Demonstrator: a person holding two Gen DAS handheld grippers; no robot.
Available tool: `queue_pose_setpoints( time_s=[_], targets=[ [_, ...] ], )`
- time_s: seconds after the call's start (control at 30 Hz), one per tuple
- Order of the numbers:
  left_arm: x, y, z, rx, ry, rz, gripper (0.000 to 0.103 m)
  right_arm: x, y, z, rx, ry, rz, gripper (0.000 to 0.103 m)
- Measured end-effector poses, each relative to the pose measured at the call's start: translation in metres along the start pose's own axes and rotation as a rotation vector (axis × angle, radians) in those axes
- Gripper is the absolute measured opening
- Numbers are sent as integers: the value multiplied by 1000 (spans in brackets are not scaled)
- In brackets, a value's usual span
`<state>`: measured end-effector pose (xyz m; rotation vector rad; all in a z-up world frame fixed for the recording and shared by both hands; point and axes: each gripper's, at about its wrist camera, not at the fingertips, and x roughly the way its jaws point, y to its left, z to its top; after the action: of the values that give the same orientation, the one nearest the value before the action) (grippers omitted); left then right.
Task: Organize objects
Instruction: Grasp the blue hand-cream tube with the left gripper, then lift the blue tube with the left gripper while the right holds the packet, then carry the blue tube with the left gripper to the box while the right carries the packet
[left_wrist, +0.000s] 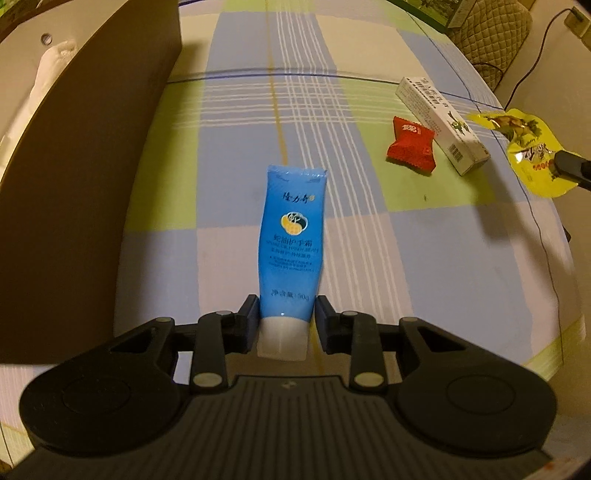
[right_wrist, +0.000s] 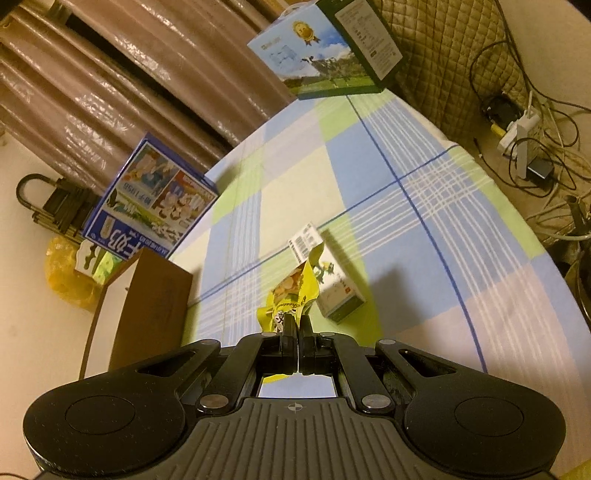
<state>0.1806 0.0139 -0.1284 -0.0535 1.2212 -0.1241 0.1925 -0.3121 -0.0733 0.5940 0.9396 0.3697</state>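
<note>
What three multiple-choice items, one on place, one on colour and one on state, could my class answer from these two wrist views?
1. Where does the red sachet lie?
A. Beside the white box
B. Inside the brown box
C. On top of the tube

2. What colour is the tube's body?
A. Green
B. Blue
C. Pink

3. How do the right tongs stand?
A. Wide open, holding nothing
B. Shut on the red sachet
C. Shut on the yellow packet

Answers:
1. A, the sachet lies on the cloth right next to the white box.
2. B, the body is blue with a white cap.
3. C, the fingers meet on the packet's edge.
</note>
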Motion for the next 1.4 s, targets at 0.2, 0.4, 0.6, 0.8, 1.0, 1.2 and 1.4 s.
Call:
queue_pose_setpoints(
  time_s=[0.2,0.4,0.6,0.8,1.0,1.2,1.4],
  targets=[
    [9,-8,17,43,-23,26,38,-5,2,-6,-3,1,3,0],
    [12,-17,21,104,-36,74,35,-11,1,-10,5,-6,-5,0],
    [5,-18,18,98,-57,61,35,-14,2,-12,5,-8,-6,0],
    [-19,-15,22,67,-120,40,35,-12,9,-12,-11,-1,2,0],
    [-48,-9,28,43,-194,28,34,-7,21,-12,-36,9,21,0],
    [-80,2,32,7,-268,25,34,1,35,-13,-63,22,48,0],
    [-117,16,32,-24,-360,22,34,10,54,-14,-98,36,83,0]
  ],
)
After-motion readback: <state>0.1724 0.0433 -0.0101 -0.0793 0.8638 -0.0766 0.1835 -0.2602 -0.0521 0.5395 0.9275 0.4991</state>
